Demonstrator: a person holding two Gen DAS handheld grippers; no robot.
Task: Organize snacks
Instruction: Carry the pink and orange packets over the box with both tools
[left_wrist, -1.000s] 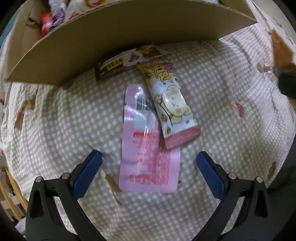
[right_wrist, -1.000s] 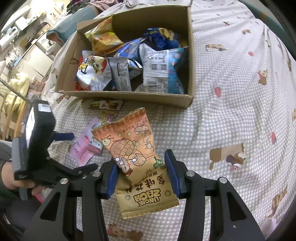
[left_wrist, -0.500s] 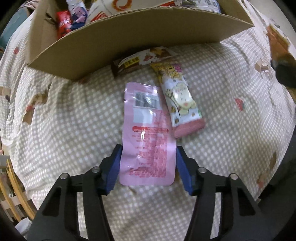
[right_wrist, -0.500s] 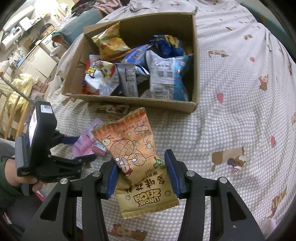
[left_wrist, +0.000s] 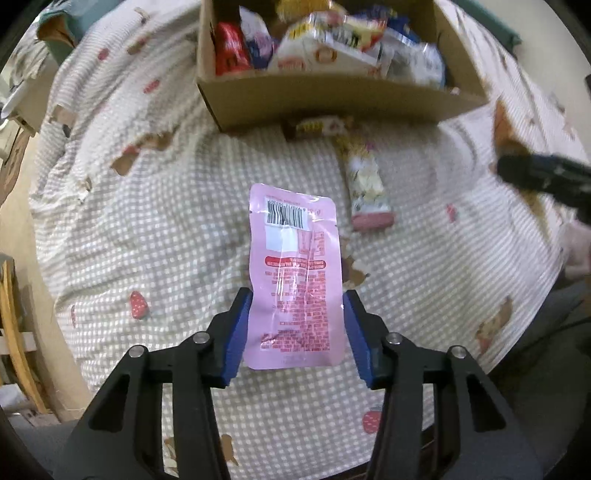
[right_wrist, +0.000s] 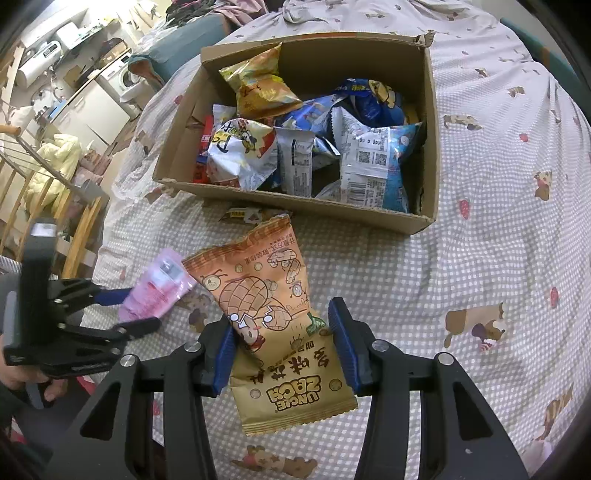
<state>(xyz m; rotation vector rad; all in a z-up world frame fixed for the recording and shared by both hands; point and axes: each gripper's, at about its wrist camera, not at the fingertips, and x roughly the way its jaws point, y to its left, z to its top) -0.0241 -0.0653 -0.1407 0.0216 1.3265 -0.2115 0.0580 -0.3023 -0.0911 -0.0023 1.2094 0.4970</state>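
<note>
Left gripper (left_wrist: 295, 332) is clamping the lower end of a pink sachet (left_wrist: 293, 280), holding it above the checked bedspread (left_wrist: 147, 221) on the near side of the cardboard box (right_wrist: 428, 147). Right gripper (right_wrist: 282, 347) is pinching an orange peanut bag (right_wrist: 269, 317), also just short of the box's near wall. Two small snack bars (left_wrist: 365, 181) are lying against that wall.
</note>
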